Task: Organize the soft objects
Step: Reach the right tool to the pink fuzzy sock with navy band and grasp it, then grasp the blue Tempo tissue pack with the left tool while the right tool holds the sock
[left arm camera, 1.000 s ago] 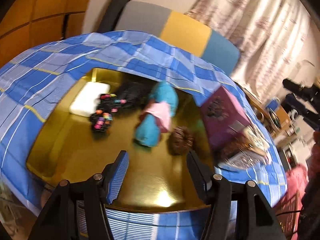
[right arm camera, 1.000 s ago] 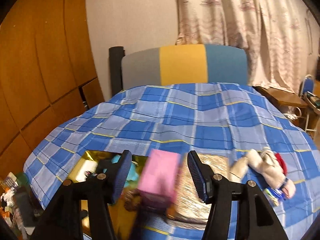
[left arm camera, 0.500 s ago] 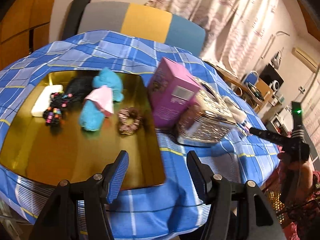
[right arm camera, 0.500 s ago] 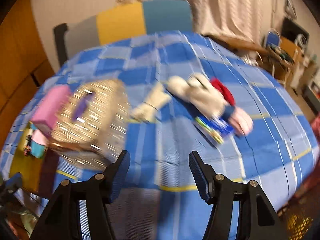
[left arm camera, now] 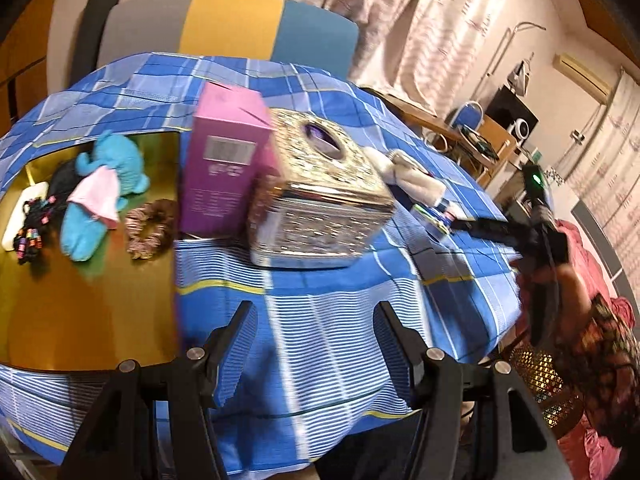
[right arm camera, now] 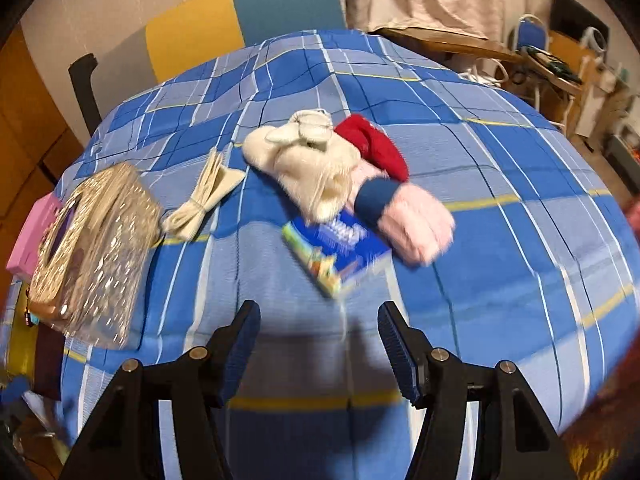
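A pile of soft things lies on the blue checked cloth (right arm camera: 500, 160): a white plush (right arm camera: 308, 164), a red sock (right arm camera: 372, 144) and a pink fluffy sock with a blue cuff (right arm camera: 412, 220). A cream folded cloth (right arm camera: 204, 196) lies to their left. My right gripper (right arm camera: 320, 344) hangs open just short of them, with nothing between its fingers. At the left a gold tray (left arm camera: 80, 300) holds a blue plush with a pink cloth (left arm camera: 104, 184), a scrunchie (left arm camera: 148, 228) and a black beaded band (left arm camera: 34, 224). My left gripper (left arm camera: 316, 344) stands open over the cloth, right of the tray.
A pink box (left arm camera: 224, 168) and a glittery tissue box (left arm camera: 320, 200) stand between tray and pile. A blue packet (right arm camera: 336, 256) lies under the plush's near side. A white pad (left arm camera: 20, 216) sits in the tray. A striped headboard (left arm camera: 240, 24) is behind; furniture is at the right.
The left gripper has swung right, from over the tray to the cloth before the boxes. The right gripper has moved right and down, from the pink box toward the plush and socks.
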